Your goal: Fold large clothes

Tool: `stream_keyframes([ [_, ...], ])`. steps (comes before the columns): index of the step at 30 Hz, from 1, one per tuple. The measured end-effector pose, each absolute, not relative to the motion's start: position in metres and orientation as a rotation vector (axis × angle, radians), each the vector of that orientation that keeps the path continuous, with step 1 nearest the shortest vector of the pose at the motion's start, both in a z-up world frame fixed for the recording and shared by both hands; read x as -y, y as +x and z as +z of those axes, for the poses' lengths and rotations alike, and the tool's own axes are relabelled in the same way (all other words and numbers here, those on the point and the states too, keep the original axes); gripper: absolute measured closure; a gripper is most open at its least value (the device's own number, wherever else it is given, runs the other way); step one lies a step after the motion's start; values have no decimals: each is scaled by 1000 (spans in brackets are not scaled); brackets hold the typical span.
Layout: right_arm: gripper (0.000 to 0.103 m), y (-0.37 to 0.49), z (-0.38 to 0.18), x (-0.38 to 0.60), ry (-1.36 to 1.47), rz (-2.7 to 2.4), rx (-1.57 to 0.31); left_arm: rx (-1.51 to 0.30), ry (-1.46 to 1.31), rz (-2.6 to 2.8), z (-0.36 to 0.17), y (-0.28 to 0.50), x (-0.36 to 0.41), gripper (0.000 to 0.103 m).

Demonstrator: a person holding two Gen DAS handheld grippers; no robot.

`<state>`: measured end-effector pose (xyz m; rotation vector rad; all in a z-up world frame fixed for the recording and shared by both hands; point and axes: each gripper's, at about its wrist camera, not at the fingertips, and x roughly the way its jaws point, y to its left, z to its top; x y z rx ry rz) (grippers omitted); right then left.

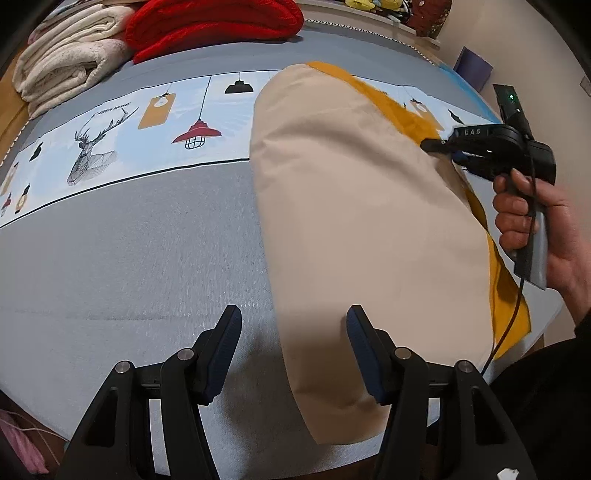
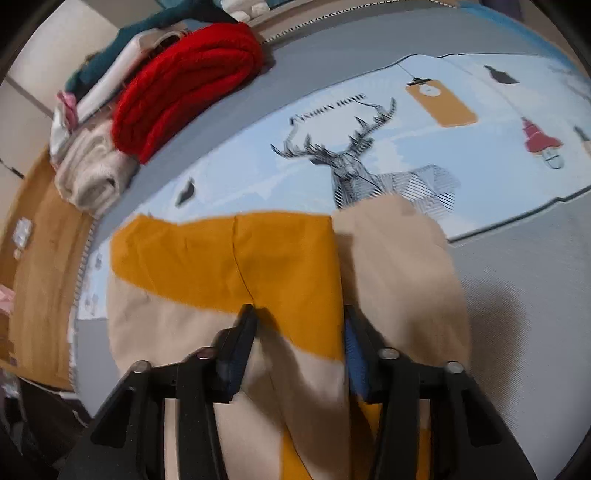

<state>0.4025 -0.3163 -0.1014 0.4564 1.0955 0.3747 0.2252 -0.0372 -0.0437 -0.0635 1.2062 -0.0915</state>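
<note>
**Beige-and-mustard garment lies on the grey bed**

The garment (image 1: pixel 354 221), smooth beige cloth with mustard panels, lies lengthwise from twelve to six o'clock, its right edge near the bed (image 1: pixel 129 258) edge. Open grey textured cover spreads toward nine. Folded red knit (image 1: pixel 214 26) and cream blanket (image 1: pixel 66 62) sit at eleven. Left gripper (image 1: pixel 291 350) hovers half open, empty, straddling the hem. Right gripper (image 2: pixel 299 354): jaws apart over the cloth, nothing visibly pinched.

You worked in a home bedroom: bed w/ deer-and-lamp print sheet (image 1: pixel 122 122), folded red knit (image 1: pixel 214 26) & cream blanket (image 1: pixel 66 62) at 11 o'clock.
</note>
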Motion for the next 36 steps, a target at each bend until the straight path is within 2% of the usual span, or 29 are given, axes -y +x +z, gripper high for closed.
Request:
stream_keyframes([
  [4,101,405,-85,321,442,379,-987,-1212,-77,-112,-44,227,39,48],
  [9,98,413,-110,327,331,159,-1097,-1277,-26,-127,-61,229,48,48],
  [11,85,406,-101,319,239,140,-1075,-1267,5,-106,-61,226,46,48],
  [14,81,381,-70,314,106,25,-978,-1233,-21,-114,-53,220,40,48],
  [19,70,306,-22,317,140,142,-841,-1190,-34,-181,-42,203,43,48],
  [21,66,277,-21,310,117,206,-860,-1214,-28,-198,-50,195,48,48],
  [23,60,248,-40,306,91,252,-963,-1251,10,-175,-63,193,49,46],
  [25,60,229,-78,306,6,190,-1130,-1260,33,-150,-73,186,48,43],
  [27,60,214,-103,318,-4,120,-1213,-1236,50,-106,-70,179,44,43],
  [28,60,201,-107,333,43,72,-1219,-1198,78,-76,-63,173,43,46],
  [30,60,183,-98,351,96,29,-1181,-1108,106,-68,-46,161,42,41],
  [32,57,153,-79,366,121,-7,-1084,-1013,125,-73,-30,144,42,26],
  [34,42,125,-59,375,134,-21,-991,-948,133,-47,-17,127,41,15],
  [35,36,111,-47,378,137,-22,-942,-933,108,-39,-9,116,41,13],
  [36,24,95,-34,378,133,-27,-885,-912,74,-45,-1,108,40,13],
])
